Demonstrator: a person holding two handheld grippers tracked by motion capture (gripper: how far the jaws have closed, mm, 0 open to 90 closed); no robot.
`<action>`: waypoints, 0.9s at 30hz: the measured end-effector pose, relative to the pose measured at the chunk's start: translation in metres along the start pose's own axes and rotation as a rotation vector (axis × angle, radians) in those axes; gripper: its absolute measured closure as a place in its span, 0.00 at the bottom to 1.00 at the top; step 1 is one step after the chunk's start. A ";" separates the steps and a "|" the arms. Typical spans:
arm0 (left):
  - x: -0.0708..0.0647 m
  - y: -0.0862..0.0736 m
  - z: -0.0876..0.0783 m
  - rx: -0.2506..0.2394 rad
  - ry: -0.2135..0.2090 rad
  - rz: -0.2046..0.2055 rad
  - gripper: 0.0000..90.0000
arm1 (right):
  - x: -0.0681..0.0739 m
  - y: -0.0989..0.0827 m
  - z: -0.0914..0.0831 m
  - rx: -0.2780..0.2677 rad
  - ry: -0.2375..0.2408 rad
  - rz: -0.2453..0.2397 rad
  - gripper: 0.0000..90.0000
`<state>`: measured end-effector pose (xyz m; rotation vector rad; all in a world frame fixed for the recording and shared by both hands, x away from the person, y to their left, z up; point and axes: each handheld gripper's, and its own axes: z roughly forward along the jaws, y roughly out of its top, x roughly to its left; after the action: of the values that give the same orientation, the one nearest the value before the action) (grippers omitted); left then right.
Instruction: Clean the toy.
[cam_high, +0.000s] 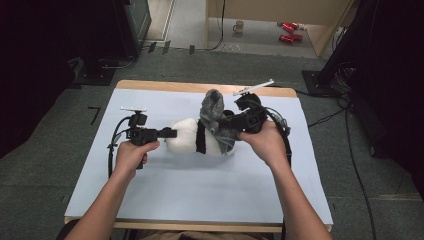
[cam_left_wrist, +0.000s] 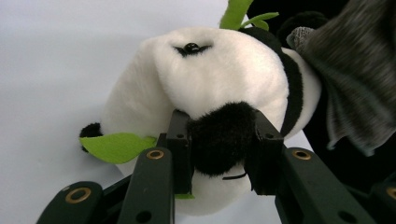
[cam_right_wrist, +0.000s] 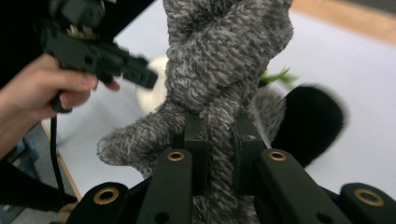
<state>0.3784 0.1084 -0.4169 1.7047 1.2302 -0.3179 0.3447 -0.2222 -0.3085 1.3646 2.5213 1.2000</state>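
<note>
A white and black panda plush (cam_high: 185, 137) lies in the middle of the pale mat (cam_high: 200, 190). My left gripper (cam_high: 172, 133) comes from the left, shut on a black plush part of the panda (cam_left_wrist: 223, 140); a green felt leaf (cam_left_wrist: 114, 146) sticks out beside the left gripper (cam_left_wrist: 223, 149). A grey knitted cloth (cam_high: 214, 115) rises from the panda's right end. My right gripper (cam_right_wrist: 219, 149) is shut on a twisted strand of this grey knitted cloth (cam_right_wrist: 224, 70), lifted above the panda (cam_right_wrist: 308, 121). In the high view the right gripper (cam_high: 231, 121) sits right of the cloth.
The mat covers a wooden table (cam_high: 165, 86) on grey carpet. Black cables (cam_high: 350, 150) trail off the table's right side. A mug (cam_high: 239, 26) and red cans (cam_high: 289, 31) lie on the floor far behind. Dark stands flank the table.
</note>
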 end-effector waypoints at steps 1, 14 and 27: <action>0.000 0.000 0.000 -0.005 0.006 0.014 0.74 | -0.001 -0.002 0.008 0.014 0.004 0.003 0.89; 0.002 -0.004 -0.007 -0.092 0.011 0.226 0.50 | -0.018 -0.007 0.033 0.014 0.002 0.028 0.89; 0.010 -0.014 -0.003 -0.068 0.034 0.444 0.35 | -0.029 0.003 0.039 -0.011 -0.013 0.013 0.89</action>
<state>0.3699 0.1170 -0.4298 1.8719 0.8429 0.0202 0.3787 -0.2183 -0.3430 1.3842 2.4971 1.2014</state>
